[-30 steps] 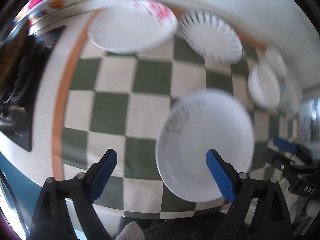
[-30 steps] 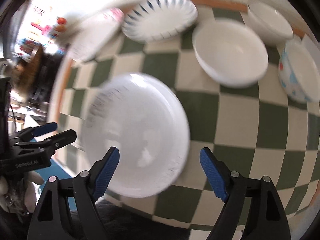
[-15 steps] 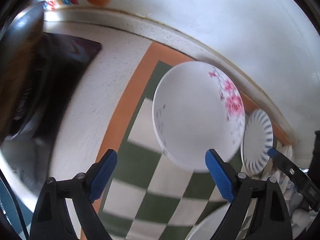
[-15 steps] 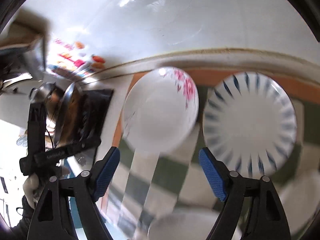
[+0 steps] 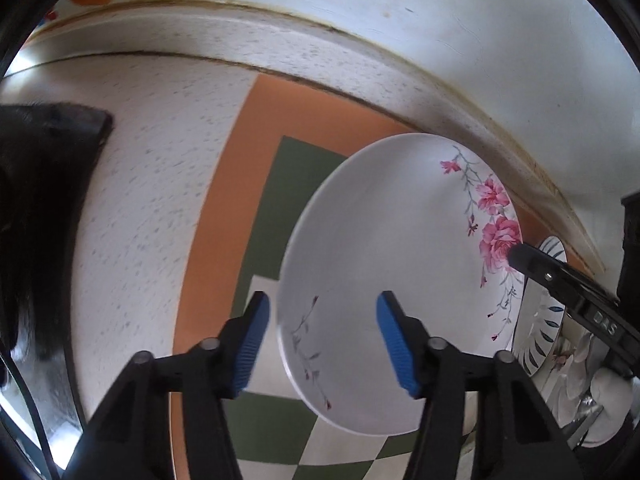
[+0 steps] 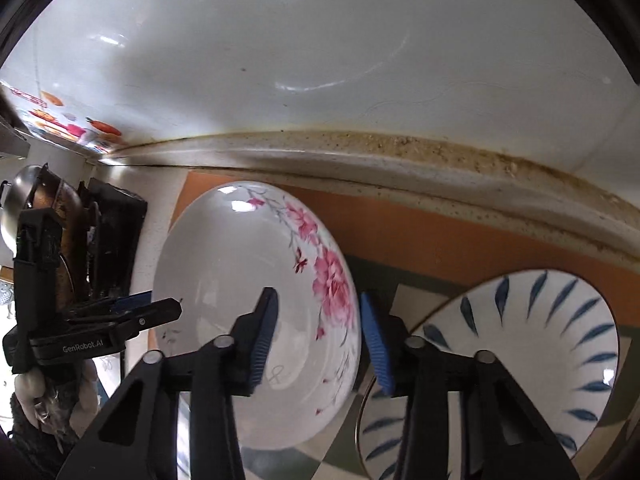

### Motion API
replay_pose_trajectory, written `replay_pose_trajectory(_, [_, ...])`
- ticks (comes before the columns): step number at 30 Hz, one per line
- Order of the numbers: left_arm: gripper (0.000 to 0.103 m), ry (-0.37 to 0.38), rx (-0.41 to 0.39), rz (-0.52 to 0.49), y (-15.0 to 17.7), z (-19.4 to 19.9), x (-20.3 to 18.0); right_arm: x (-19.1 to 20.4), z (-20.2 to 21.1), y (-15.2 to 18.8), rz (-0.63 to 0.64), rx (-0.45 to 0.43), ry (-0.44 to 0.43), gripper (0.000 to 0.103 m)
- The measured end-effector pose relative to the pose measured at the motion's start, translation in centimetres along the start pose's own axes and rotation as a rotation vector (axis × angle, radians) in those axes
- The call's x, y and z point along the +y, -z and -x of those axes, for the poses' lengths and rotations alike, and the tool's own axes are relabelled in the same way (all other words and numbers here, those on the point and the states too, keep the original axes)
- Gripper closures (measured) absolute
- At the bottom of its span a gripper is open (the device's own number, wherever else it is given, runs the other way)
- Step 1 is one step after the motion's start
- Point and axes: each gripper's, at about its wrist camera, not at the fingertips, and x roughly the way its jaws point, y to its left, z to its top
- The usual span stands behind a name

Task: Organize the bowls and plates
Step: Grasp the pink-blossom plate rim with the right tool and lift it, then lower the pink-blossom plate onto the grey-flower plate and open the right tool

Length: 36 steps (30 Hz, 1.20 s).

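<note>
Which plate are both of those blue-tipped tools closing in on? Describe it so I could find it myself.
Start at the checkered mat with the orange border, lying against the white wall. Near its back corner sits a white plate, beside a blue-leaf plate. Pink roses on a grey stem along one rim set it apart from that neighbour's ring of blue strokes.

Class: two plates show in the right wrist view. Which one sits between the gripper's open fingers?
The pink-flowered plate; the right gripper straddles its rim. The blue-leaf plate lies off to the right.
</note>
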Motion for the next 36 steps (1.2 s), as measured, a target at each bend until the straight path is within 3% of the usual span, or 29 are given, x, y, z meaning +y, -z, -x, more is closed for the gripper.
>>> replay_pose_trajectory(6, [0.063,-0.018,-0.018,-0.033,-0.4,-0.3,-0.3,-0.2,-2.0,0.0,0.008,0.003,0.049,0.083])
replay_pose_trajectory(10, [0.065,-0.038,-0.039,-0.069,-0.3,0.2,-0.7,-0.4,-2.1,0.7,0.007,-0.03,0.06,0.089])
replay_pose_trajectory(21, [0.065,-0.057,-0.036,-0.114,0.6,2.4,-1.3,-0.8,0.2,2.8,-0.033,-0.037,0.02,0.089])
replay_pose_trajectory(28, [0.065,-0.056,-0.04,-0.126,4.4,4.4,-2.4,-0.3,3.4,5.0,-0.043,-0.048,-0.01,0.089])
replay_pose_trajectory(36, [0.065,-0.056,-0.024,-0.185,10.7,6.6,-6.8,-1.1,9.6,11.5,-0.059,-0.06,-0.031,0.089])
